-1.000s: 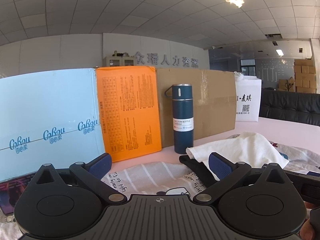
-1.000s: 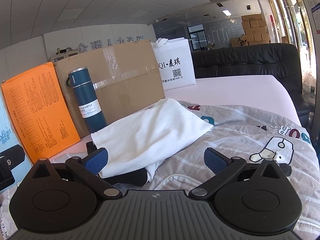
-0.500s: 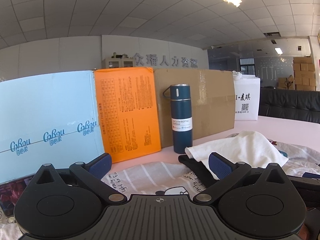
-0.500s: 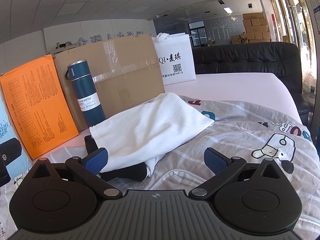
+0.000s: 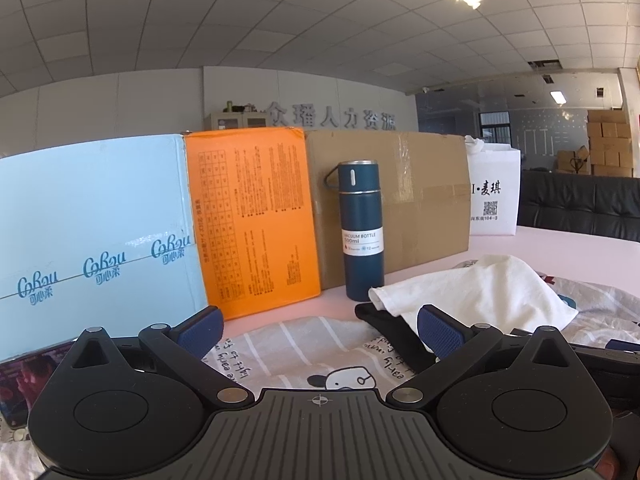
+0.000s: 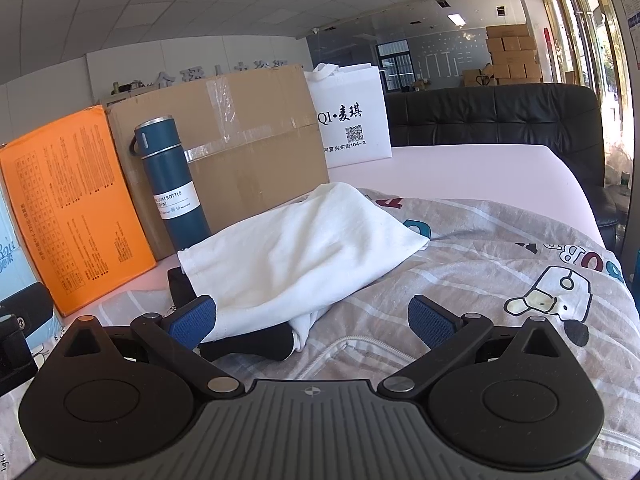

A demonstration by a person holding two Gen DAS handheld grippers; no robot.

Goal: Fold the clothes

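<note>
Two garments lay heaped on printed sheet (image 6: 500, 280): white garment (image 6: 304, 256) draped over black garment (image 6: 248, 346), neither neatly folded. Left gripper (image 5: 318, 330), right gripper (image 6: 312, 318) both spread wide, holding nothing.

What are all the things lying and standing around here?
White garment: one, draped over a black garment.
Cartoon-print sheet: one, grey striped, covering the table.
Vacuum bottle: one, dark blue, upright before the cardboard box.
Orange box: one, left of the cardboard.
Light blue box: one, far left.
White bag: one, printed, right of the cardboard.
Black sofa: one, behind the table.
Left gripper, right gripper: black, blue pads, both open, empty.
</note>
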